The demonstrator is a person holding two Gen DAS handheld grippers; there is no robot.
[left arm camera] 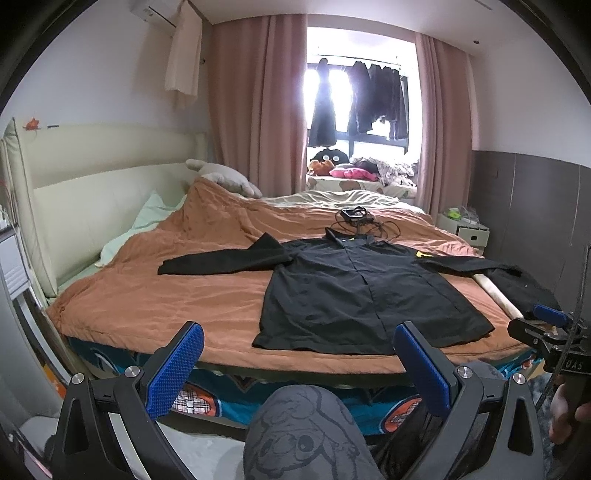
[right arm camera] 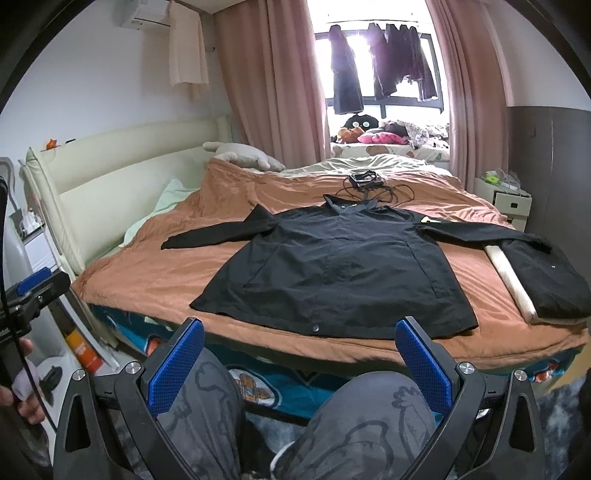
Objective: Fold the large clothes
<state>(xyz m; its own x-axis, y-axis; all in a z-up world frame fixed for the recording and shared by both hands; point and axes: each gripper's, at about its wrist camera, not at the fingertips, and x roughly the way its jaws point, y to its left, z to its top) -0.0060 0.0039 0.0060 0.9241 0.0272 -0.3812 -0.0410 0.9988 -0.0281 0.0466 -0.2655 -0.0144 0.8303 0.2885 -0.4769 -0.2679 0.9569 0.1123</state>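
where orange quilt (right arm camera: 155,273) wrinkles, smooth black jacket (right arm camera: 332,273) lies flat.

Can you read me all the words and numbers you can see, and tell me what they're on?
"UAS": on the right tool's black body, at the left wrist view's right edge; the first letter is doubtful.
Yellow patches on the jacket, at collar and sleeve: too small to read.
Cartoon sheet and grey trousers: pictures only, no readable words.
Air conditioner: markings too blurred.

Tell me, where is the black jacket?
The black jacket lies flat on the orange blanket, near the bed's foot, sleeves spread, just beyond both open grippers.
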